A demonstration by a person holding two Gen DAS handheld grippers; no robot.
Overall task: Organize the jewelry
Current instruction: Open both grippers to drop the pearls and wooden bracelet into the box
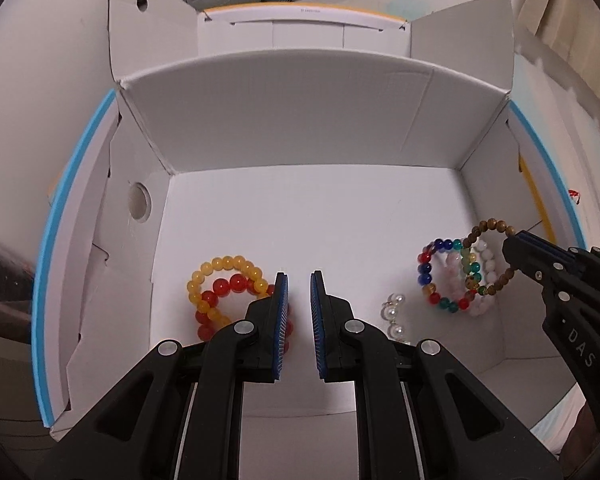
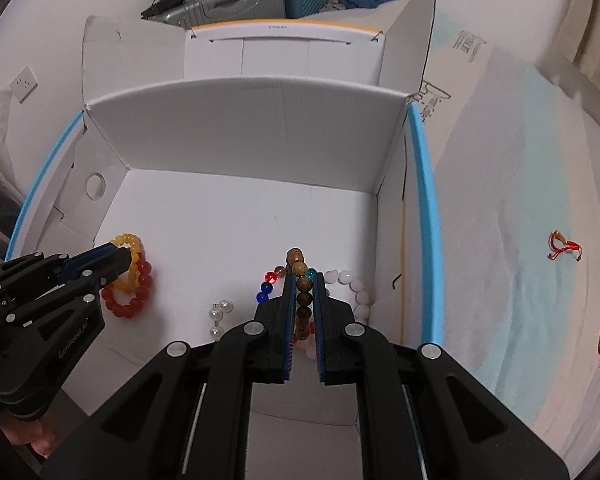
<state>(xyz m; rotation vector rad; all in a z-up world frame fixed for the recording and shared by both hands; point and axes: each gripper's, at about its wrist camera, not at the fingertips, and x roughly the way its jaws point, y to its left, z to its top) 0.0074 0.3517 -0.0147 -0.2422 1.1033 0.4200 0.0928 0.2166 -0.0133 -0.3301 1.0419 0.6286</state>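
Two grippers over the open white cardboard box (image 1: 284,120) right now. My right gripper (image 2: 303,300) has its jaws clamped on the brown wooden bead bracelet (image 1: 490,258), which hangs above the box floor near the right wall, over the multicoloured glass bead bracelet (image 1: 446,276) and the pale pink-and-white bead bracelet (image 1: 486,280) (those two overlap each other). My left gripper (image 1: 299,312) sits with a narrow gap between the jaws and nothing in them, just beside the yellow bead bracelet (image 1: 224,270) and the red bead bracelet (image 1: 220,300), which overlap too. A short strand of white pearls (image 1: 394,318) lies on the floor between the two piles. Outside the box, two red string bracelets (image 2: 564,250) lie on the light blue cloth (image 2: 512,240).
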